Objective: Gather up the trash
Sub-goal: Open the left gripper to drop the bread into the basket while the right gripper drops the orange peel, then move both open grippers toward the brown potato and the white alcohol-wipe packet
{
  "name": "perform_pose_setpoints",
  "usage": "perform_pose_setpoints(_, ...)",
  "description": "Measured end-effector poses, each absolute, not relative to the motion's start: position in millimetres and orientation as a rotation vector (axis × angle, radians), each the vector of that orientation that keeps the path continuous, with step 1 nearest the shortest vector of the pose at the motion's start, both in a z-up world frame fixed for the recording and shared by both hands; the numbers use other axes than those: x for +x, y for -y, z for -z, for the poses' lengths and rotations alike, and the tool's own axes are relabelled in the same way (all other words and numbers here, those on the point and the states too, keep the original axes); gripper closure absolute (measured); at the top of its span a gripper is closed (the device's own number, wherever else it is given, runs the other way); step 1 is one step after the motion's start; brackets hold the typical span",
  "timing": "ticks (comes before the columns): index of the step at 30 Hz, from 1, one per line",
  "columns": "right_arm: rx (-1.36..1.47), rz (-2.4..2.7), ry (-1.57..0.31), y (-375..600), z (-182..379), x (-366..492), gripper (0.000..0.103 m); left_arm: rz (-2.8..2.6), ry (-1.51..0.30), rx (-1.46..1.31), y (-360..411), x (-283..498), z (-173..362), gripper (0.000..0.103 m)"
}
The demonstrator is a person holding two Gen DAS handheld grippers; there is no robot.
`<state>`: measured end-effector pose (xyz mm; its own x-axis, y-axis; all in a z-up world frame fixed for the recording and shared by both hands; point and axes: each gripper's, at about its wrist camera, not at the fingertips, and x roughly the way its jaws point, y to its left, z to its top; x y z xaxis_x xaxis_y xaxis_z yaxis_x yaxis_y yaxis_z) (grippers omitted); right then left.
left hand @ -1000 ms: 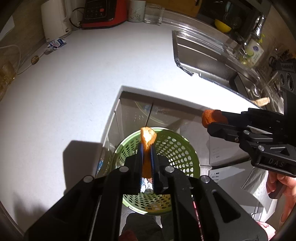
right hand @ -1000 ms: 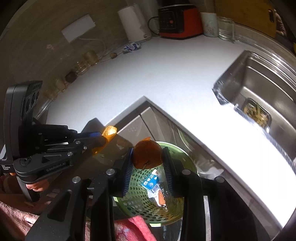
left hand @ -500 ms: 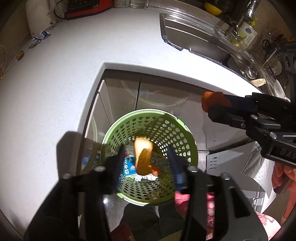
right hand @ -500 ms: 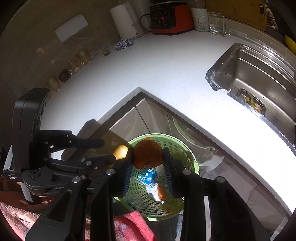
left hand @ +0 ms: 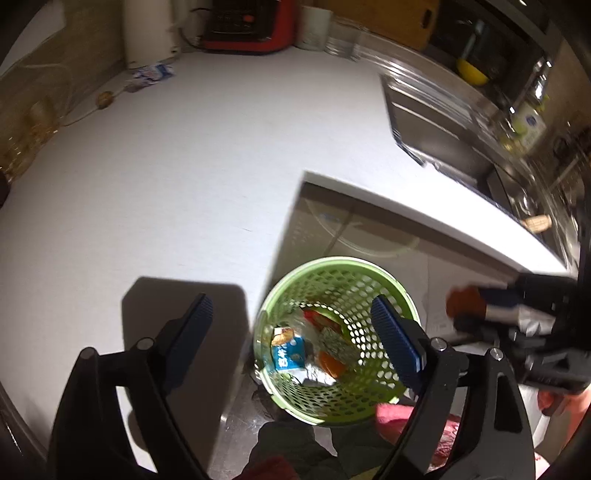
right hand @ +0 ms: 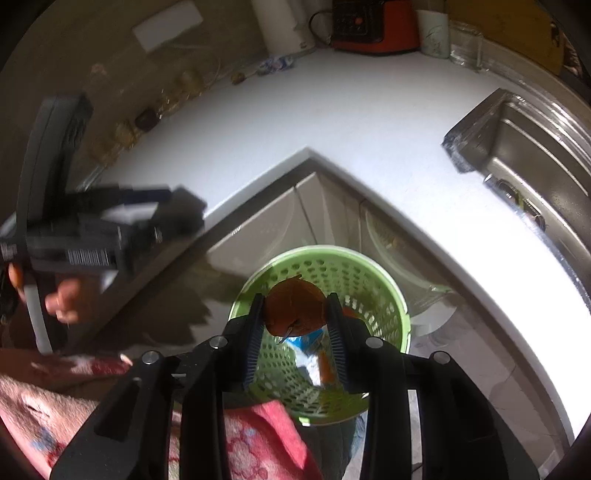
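Note:
A green perforated basket (left hand: 384, 280) stands on the floor below the counter corner; it also shows in the right wrist view (right hand: 388, 295). Inside lie a blue carton (left hand: 290, 354), orange peel pieces (left hand: 330, 363) and wrappers. My left gripper (left hand: 291, 336) is open wide and empty above the basket's left rim. My right gripper (right hand: 295, 325) is shut on a round orange peel (right hand: 295, 306) and holds it over the basket. That gripper and peel (left hand: 465, 301) show at the right in the left wrist view.
A white L-shaped counter (left hand: 166, 166) wraps around the basket. A steel sink (right hand: 535, 162) is at the right. At the back stand a red appliance (left hand: 247, 26), a white kettle (left hand: 147, 29), a small wrapper (left hand: 151, 74) and a nut-like scrap (left hand: 105, 99).
My left gripper opened and dropped its orange peel into the basket, then swung left over the counter edge. My right gripper kept its peel and stayed above the basket.

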<state>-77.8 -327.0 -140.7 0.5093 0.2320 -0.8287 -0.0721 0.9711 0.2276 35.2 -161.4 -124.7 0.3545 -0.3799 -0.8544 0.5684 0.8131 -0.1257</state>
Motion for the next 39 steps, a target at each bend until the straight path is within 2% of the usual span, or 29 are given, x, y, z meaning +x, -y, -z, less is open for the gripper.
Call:
perform_pose_setpoints(1,0.164,-0.194,-1.048,323.4,145.9,-78.1,0.046,0.597,-1.035,0.191,153.9,40.6,122.0,0.019)
perform_pose_setpoints(3,0.150,-0.182,-1.071,318.8,152.2,-78.6,0.026,0.556,-1.021,0.170,140.8,49.9,117.6,0.018)
perform_pose_setpoints(7,0.179,-0.141,-1.064,320.0,150.4,-71.8,0.015,0.491,-1.008,0.126,116.8,72.0,110.6,0.017)
perform_pose_setpoints(14,0.168,-0.117,-0.953,324.3,111.8,-19.8,0.008,0.369,-0.981,0.048,87.5,122.5,96.4,0.016)
perform_pose_setpoints(18,0.118,-0.148,-0.897,324.4,88.2,30.7,0.004,0.304,-0.953,0.006,81.5,157.7,87.4,0.013)
perform_pose_setpoints(25,0.016,-0.284,-0.848,323.4,58.9,144.0,0.003,0.193,-0.911,-0.070,80.4,224.4,74.1,0.008)
perform_pose_setpoints(39,-0.104,-0.471,-0.857,306.6,83.5,349.6,0.002,0.057,-0.921,-0.100,95.3,363.0,109.3,0.008)
